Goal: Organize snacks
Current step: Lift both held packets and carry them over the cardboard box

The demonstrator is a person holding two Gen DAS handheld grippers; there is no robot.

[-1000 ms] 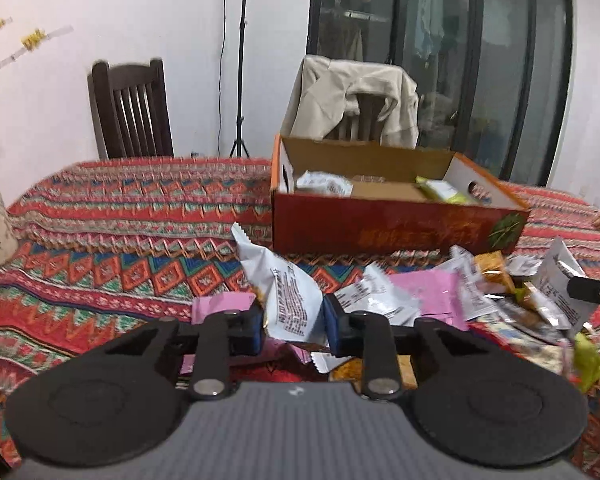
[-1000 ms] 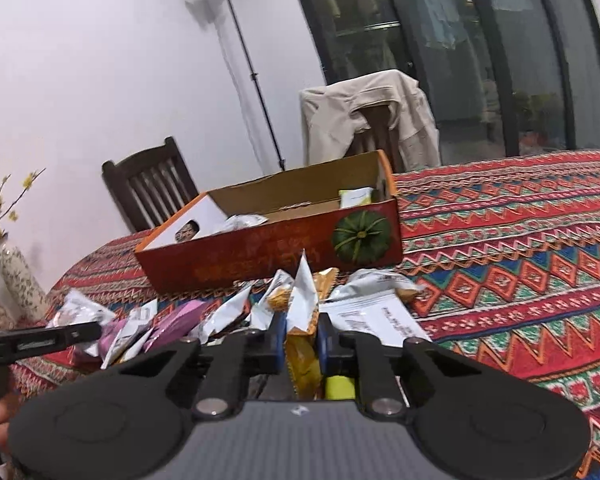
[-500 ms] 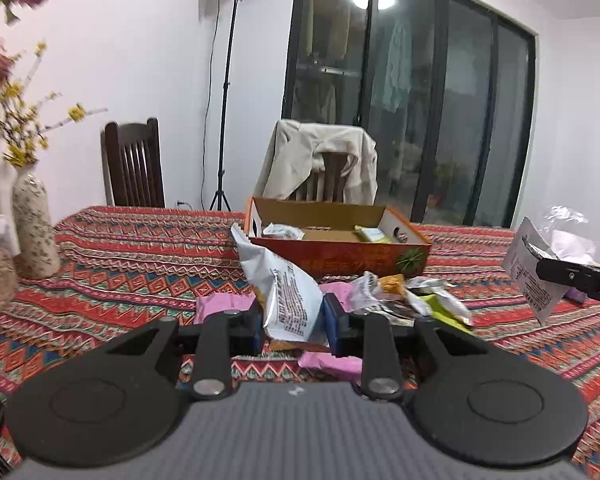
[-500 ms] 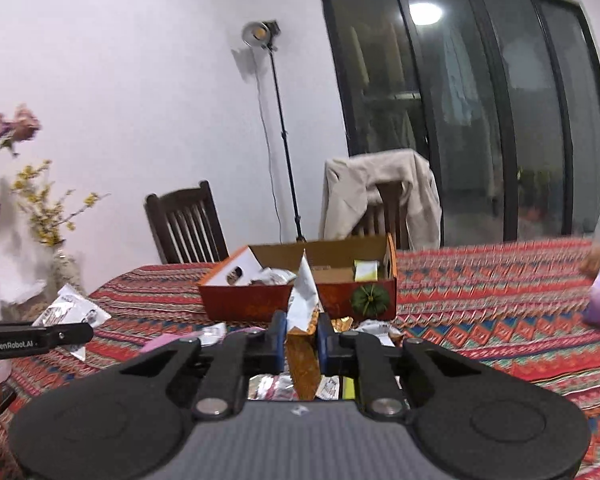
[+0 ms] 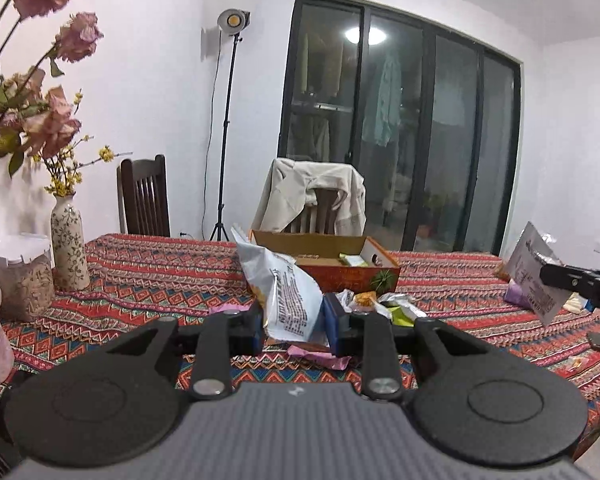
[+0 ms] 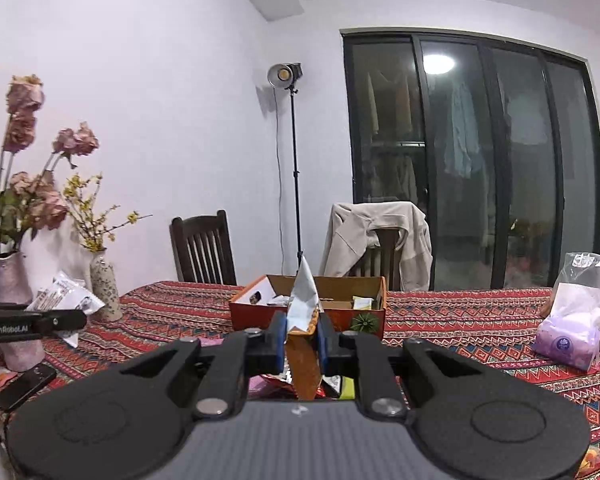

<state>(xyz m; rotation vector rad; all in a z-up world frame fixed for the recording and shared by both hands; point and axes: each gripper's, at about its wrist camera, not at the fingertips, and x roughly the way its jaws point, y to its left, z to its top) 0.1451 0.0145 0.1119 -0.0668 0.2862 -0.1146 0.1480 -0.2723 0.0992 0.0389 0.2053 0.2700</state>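
My left gripper (image 5: 294,318) is shut on a white snack bag (image 5: 286,292) with black print, held up above the table. My right gripper (image 6: 302,340) is shut on an orange and silver snack packet (image 6: 305,344), also lifted. An open orange cardboard box (image 5: 352,274) stands at mid table, with a few packets inside; it also shows in the right wrist view (image 6: 260,314). A heap of loose snack packets (image 5: 384,304) lies in front of the box. Each gripper shows at the edge of the other's view, the right gripper (image 5: 580,282) and the left gripper (image 6: 32,326).
The table has a red patterned cloth (image 5: 152,280). Flower vases (image 5: 70,246) stand at its left end. A clear bag of purple goods (image 6: 572,334) sits at the right. A dark phone (image 6: 24,386) lies near the left edge. Two chairs (image 6: 204,248) stand behind.
Both grippers have pulled back and risen away from the box with their packets still held. The box and heap look smaller and farther off.
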